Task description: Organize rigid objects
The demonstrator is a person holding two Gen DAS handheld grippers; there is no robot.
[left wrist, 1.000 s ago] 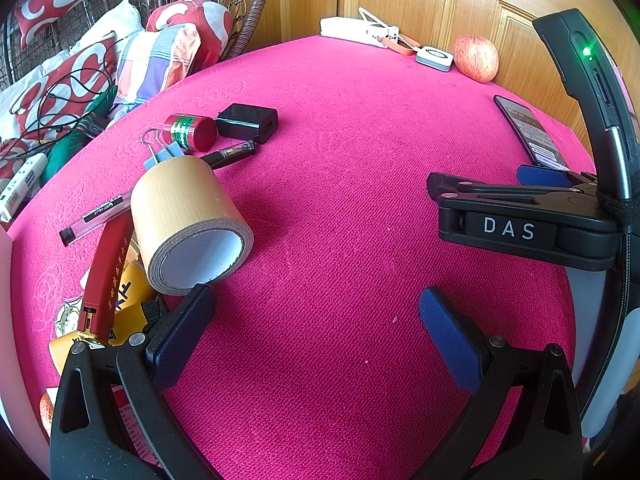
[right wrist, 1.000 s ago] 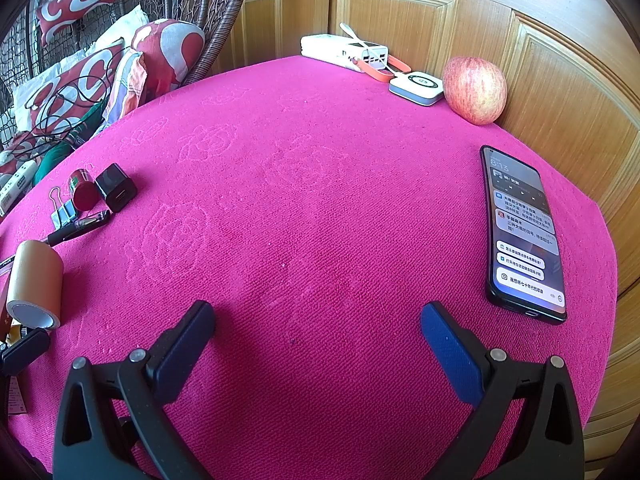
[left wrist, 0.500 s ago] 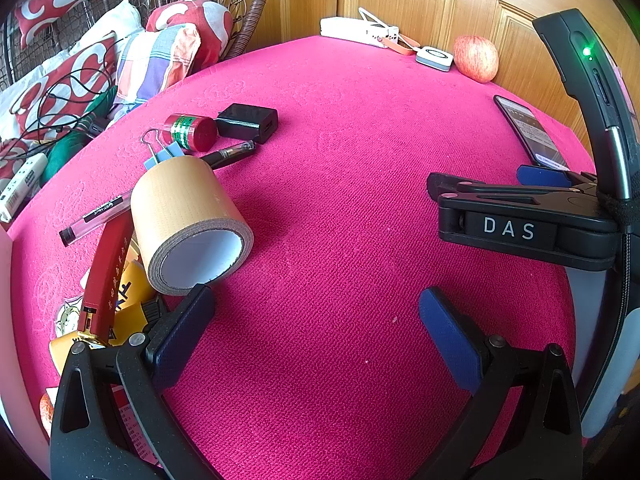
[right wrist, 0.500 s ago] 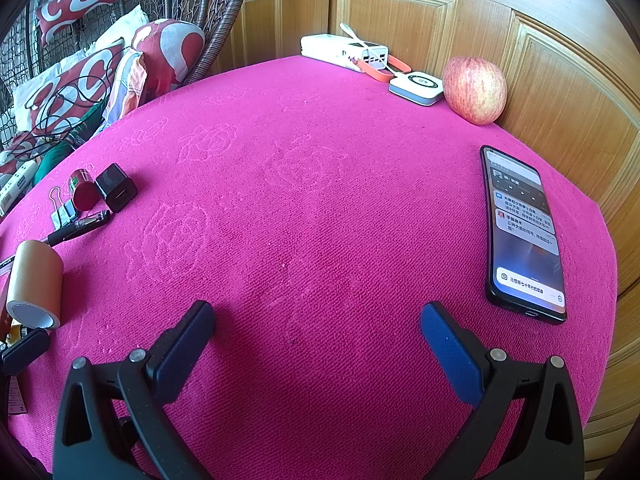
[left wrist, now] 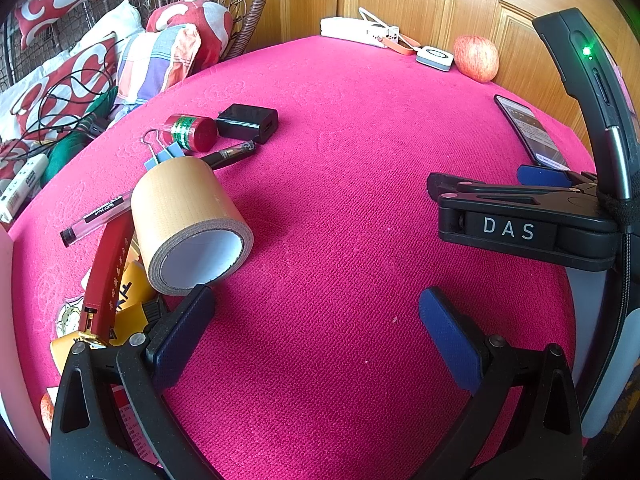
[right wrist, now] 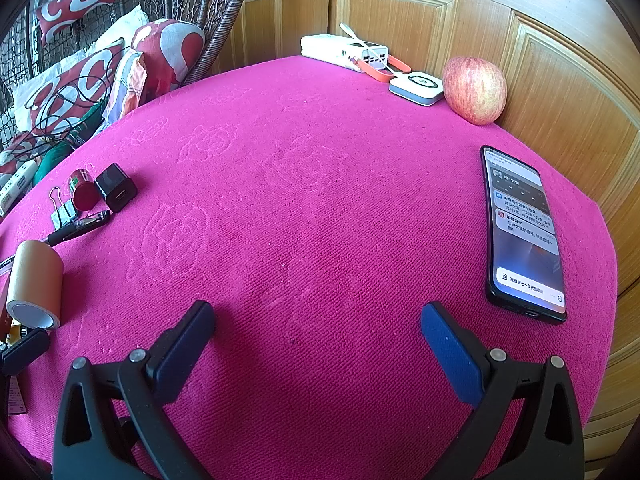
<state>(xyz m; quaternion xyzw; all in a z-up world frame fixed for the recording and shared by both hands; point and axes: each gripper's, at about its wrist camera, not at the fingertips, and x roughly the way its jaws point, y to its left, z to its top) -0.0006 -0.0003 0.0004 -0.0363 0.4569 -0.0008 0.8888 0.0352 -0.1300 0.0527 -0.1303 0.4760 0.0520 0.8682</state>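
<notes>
A brown tape roll (left wrist: pixel 188 220) lies on its side on the pink tablecloth, just beyond my left gripper's left fingertip (left wrist: pixel 188 320). Behind it lie a black pen (left wrist: pixel 230 154), a clear pen (left wrist: pixel 98 214), binder clips (left wrist: pixel 160 152), a red canister (left wrist: pixel 190 132) and a black charger cube (left wrist: pixel 248 122). My left gripper (left wrist: pixel 316 320) is open and empty. My right gripper (right wrist: pixel 318 334) is open and empty over bare cloth; it shows side-on in the left wrist view (left wrist: pixel 520 220). The roll (right wrist: pixel 36 284), canister (right wrist: pixel 82 190) and charger (right wrist: pixel 116 188) sit at its far left.
A phone (right wrist: pixel 520 232) with a lit screen lies at the right. An apple (right wrist: pixel 474 90), a white-grey puck (right wrist: pixel 416 86) and a white power strip (right wrist: pixel 344 52) stand at the back by the wooden doors. Red and yellow packets (left wrist: pixel 108 280) lie at the left edge. Cushions lie beyond.
Neither gripper nor any object has moved. Only the phone's screen content has changed.
</notes>
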